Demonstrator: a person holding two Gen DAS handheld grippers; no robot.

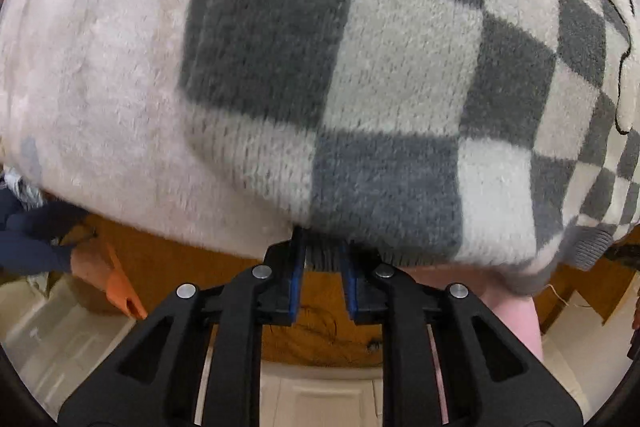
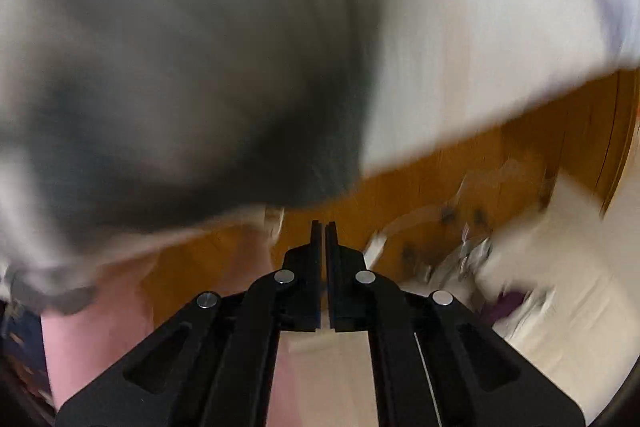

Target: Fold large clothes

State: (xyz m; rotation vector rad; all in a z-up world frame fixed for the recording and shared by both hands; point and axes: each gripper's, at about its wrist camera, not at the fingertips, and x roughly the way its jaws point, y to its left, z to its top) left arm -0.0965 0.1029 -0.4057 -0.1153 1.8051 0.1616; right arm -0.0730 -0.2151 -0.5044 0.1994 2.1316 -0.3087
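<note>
Gripping the ribbed hem of the checkered sweater [image 1: 360, 87], the left gripper [image 1: 322, 259] kept one edge pinned, likely so the fold could be carried over.

One sweater lay spread on a pale fleece blanket [image 1: 100, 67] over the wooden table [image 1: 192, 259], its hem at the near table edge. Two grippers were in view: the left narrowly parted and clamped on knit, the right gripper [image 2: 324, 231] fully closed, holding nothing, beside the blurred cloth.
</note>
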